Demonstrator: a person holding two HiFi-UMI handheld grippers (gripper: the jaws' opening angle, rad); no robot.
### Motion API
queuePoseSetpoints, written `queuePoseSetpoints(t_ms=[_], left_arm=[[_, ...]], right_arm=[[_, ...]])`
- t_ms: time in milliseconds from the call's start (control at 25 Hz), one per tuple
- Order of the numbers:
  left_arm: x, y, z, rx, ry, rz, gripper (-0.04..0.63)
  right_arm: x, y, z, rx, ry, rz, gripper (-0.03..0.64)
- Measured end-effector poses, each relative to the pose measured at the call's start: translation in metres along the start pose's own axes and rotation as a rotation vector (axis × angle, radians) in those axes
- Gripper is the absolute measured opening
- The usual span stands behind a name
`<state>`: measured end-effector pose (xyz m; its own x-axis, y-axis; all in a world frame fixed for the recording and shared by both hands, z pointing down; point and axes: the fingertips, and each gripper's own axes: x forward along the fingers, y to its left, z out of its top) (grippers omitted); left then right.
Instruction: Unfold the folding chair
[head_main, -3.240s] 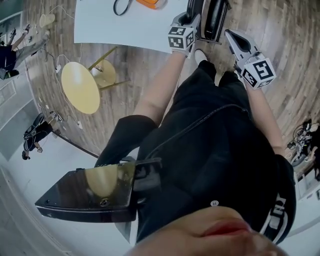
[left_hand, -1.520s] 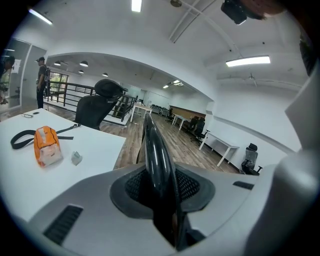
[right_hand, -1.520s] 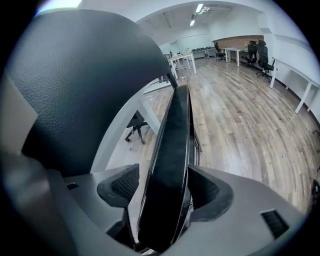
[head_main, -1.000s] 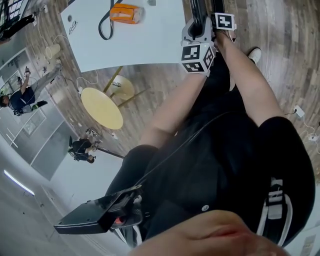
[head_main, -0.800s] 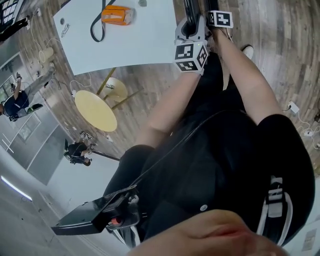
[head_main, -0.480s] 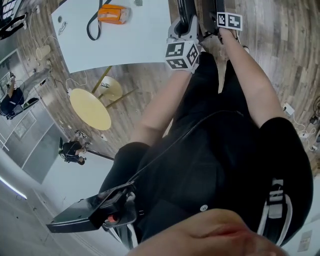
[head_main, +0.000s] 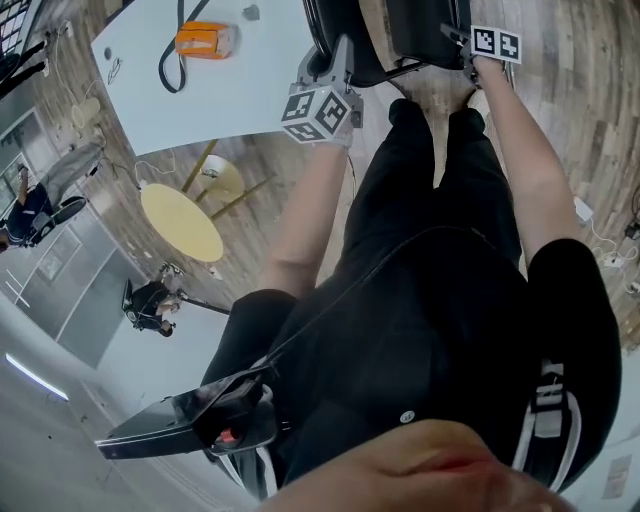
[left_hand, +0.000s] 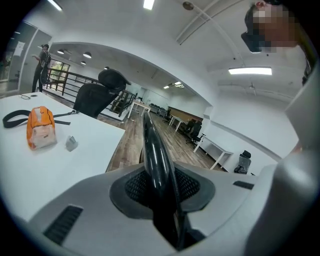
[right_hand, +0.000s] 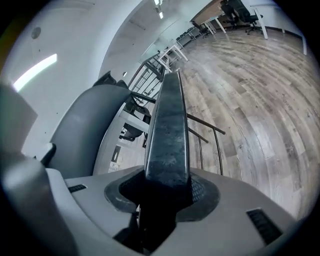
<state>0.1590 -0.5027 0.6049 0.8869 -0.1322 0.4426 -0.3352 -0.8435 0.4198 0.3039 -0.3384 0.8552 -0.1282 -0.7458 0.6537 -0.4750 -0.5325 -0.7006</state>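
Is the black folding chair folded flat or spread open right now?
Partly spread, it seems: the black folding chair shows two panels apart, one clamped in the left tongs, one in the right tongs.

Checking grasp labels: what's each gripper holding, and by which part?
Both hold the folding chair. The left gripper is clamped on a thin glossy black edge, the right gripper on a thicker dark panel edge at the opposite side.

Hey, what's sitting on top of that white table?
On the white table are an orange pouch, a black strap looped beside it, and a small grey object. Anything under the pouch is covered, and the table's far end runs out of view.
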Motion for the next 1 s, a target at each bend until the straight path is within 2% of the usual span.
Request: queuePoseSetpoints(t_ms=[400, 560, 840, 1000], left_arm=[[0.016, -0.012, -0.025, -0.016, 0.017, -0.035, 0.092], [0.022, -0.019, -0.036, -0.017, 0.011, -0.067, 0.095], [0.034, -0.020, -0.058, -0.036, 0.038, -0.072, 0.095], [0.046, -0.029, -0.071, -0.037, 0.065, -0.084, 0.100]], right_arm=[[-0.035, -0.090, -0.003, 0.056, -0.037, 0.189, 0.158], [-0.049, -0.130, -0.005, 0.068, -0.049, 0.227, 0.164], [-0.056, -0.198, -0.013, 0.134, -0.043, 0.310, 0.170], [-0.060, -0.243, -0.018, 0.141, -0.040, 0.314, 0.178]])
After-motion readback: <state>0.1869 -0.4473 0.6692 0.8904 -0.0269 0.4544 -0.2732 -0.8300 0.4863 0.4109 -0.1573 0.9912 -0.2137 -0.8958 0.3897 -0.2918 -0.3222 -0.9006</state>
